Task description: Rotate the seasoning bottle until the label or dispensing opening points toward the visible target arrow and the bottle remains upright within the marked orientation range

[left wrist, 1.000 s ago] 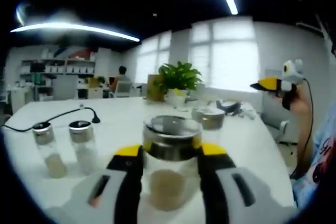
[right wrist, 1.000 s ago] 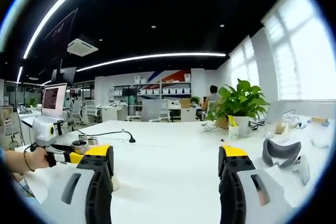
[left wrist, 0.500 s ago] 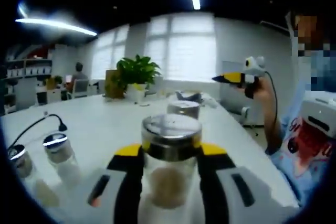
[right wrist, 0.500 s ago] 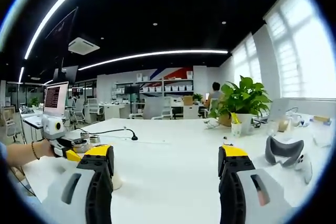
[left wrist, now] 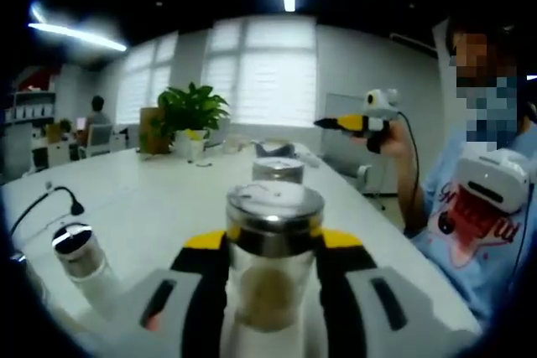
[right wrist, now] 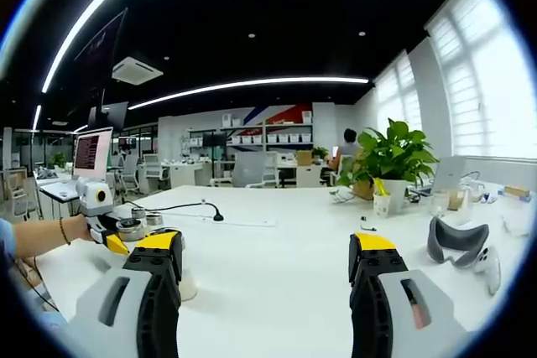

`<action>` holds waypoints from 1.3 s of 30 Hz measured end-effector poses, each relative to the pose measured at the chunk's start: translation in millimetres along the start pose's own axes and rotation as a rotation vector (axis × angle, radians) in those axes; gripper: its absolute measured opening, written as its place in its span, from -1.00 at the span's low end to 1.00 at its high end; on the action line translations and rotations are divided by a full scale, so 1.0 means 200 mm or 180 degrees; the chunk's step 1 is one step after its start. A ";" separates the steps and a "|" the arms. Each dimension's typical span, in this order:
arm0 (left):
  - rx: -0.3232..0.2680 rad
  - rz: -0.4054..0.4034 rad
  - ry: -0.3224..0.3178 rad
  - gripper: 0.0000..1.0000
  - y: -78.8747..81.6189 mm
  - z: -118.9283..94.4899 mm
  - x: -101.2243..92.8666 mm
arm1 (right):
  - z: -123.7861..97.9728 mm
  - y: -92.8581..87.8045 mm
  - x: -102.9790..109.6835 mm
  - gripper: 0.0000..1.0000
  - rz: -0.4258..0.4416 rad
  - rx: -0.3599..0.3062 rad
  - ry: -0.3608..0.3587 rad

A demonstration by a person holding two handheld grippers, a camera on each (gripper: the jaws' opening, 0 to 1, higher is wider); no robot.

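This is an open-plan office. A long white tabletop point(right wrist: 277, 266) runs through the room, with a potted plant point(right wrist: 388, 159) standing on it near big windows point(right wrist: 495, 81) fitted with pale blinds. Along the far wall stand white shelves point(right wrist: 260, 136) stacked with boxes, and office chairs point(right wrist: 247, 172) sit at further desks. A person point(right wrist: 345, 147) sits at a desk in the background. A monitor point(right wrist: 92, 153) glows at the left. Long strip lights point(right wrist: 243, 88) cross a dark ceiling, which also carries an air-conditioning unit point(right wrist: 134, 71). A VR headset point(right wrist: 457, 245) lies on the tabletop.
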State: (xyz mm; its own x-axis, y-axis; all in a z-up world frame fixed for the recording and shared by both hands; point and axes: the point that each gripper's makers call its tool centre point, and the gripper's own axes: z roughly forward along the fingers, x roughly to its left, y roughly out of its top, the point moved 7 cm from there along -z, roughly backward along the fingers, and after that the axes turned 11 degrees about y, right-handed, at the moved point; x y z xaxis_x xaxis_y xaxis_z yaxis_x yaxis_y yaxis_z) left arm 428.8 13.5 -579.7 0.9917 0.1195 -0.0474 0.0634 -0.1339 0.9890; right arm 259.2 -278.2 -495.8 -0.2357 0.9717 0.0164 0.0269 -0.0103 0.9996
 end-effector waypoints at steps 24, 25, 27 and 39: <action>-0.0070 -0.0073 0.0550 0.54 0.00 0.01 -0.03 | 0.02 -0.02 0.01 0.68 -0.0017 0.0083 0.0074; -0.0067 -0.0115 0.0631 0.57 0.00 0.00 -0.04 | 0.02 -0.02 0.02 0.68 -0.0022 0.0087 0.0083; -0.0095 -0.0079 0.0697 0.59 -0.01 0.00 -0.05 | 0.02 -0.02 0.02 0.68 -0.0033 0.0094 0.0096; -0.0230 -0.0085 0.0675 -0.10 0.00 -0.01 -0.05 | 0.02 -0.02 0.02 0.67 -0.0033 0.0131 0.0101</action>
State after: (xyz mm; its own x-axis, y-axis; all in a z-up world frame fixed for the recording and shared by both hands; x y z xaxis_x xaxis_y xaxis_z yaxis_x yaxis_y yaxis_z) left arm 419.6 13.5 -578.9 0.9436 0.3273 -0.0506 0.0735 -0.0579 0.9956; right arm 262.2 -272.7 -500.8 -0.2668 0.9637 0.0073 0.0639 0.0101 0.9979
